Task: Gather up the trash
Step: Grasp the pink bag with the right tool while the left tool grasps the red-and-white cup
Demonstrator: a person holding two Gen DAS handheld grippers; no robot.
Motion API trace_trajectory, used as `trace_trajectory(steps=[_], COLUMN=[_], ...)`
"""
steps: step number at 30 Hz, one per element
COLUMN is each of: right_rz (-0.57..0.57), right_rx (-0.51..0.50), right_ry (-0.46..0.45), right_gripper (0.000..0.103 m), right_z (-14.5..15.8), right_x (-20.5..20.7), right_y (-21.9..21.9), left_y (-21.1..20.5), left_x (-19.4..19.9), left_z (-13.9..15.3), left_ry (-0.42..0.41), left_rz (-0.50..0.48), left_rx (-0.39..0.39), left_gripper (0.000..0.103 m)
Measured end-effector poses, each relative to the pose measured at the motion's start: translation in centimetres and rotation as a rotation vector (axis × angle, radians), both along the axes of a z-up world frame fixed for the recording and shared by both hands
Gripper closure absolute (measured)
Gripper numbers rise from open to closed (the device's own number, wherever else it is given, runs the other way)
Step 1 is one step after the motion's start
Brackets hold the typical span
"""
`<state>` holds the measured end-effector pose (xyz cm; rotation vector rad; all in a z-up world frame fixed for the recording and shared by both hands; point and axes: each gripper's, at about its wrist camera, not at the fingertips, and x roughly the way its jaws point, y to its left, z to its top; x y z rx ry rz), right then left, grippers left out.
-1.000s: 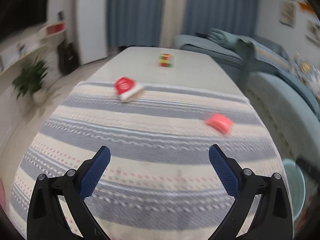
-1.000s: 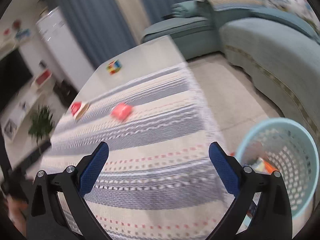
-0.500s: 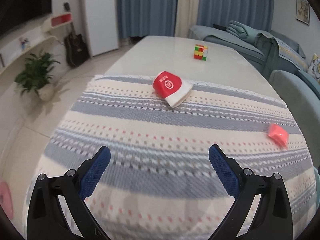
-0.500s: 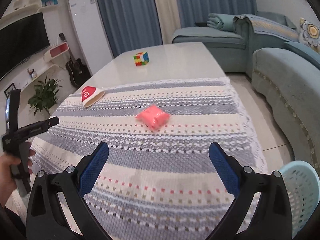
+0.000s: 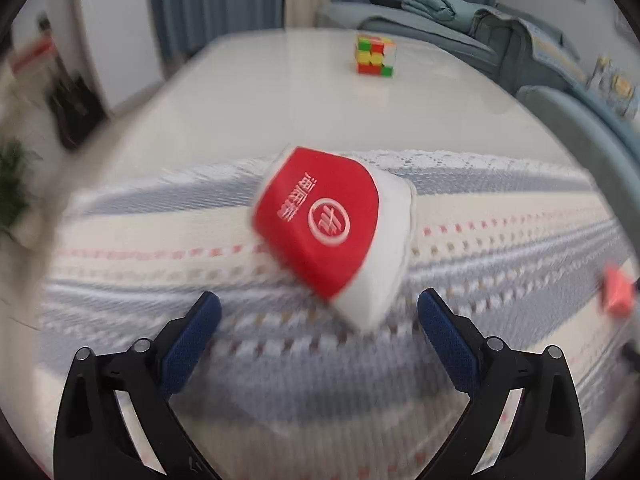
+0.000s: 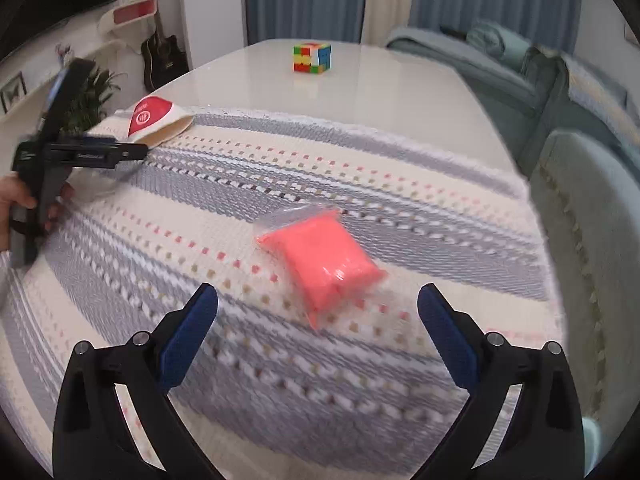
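The left gripper [image 5: 318,308] hangs with its jaws spread wide and empty just short of the crushed red-and-white paper cup [image 5: 334,236], which lies flattened on its side near the far edge of the striped tablecloth [image 5: 500,240], toward the table's left side; the right gripper [image 6: 318,304] is likewise released and holds nothing, its blue pads straddling the near end of the pink plastic packet [image 6: 324,256], which lies flat on the cloth nearer the right edge. Both pieces of trash look about to be picked up at once; neither is touched yet.

To do it well, each gripper probably wants to come down until the lower pad skims the cloth, then close across the narrow width of its target; the cup looks soft and already collapsed, so a bite on the white rim end should hold; the packet looks slick and pillowy, so a bite at its middle seems safer than at the clear sealed flap; pinching too low risks catching the weave and dragging the cloth.

Beyond the cloth's lace edge the white table [image 6: 400,80] is bare save a Rubik's cube [image 6: 312,57] near the far end, well apart from both targets; the sofa [image 6: 592,184] stands close along the table's right edge, so lifting straight up before swinging away seems wise.
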<state>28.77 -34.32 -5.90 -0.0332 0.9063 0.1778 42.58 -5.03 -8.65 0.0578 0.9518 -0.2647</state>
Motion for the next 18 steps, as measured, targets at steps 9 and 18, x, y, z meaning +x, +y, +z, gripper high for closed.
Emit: trace_trajectory(steps=[9,18], right_rz=[-0.016,-0.024], right_rx=[-0.027,-0.023], right_ry=[0.053,0.056], right_gripper=[0.007,0.007], right_z=[-1.7,-1.9], right_x=[2.7,2.9], right_y=[0.7,0.9], left_y=[-2.9,-2.7], left_x=[3.3,3.6], left_z=[-0.7,-0.5], left_ry=[-0.002,0.001], left_rz=[-0.108,-0.098], left_rx=[0.075,0.069], left_gripper=[0.007,0.006])
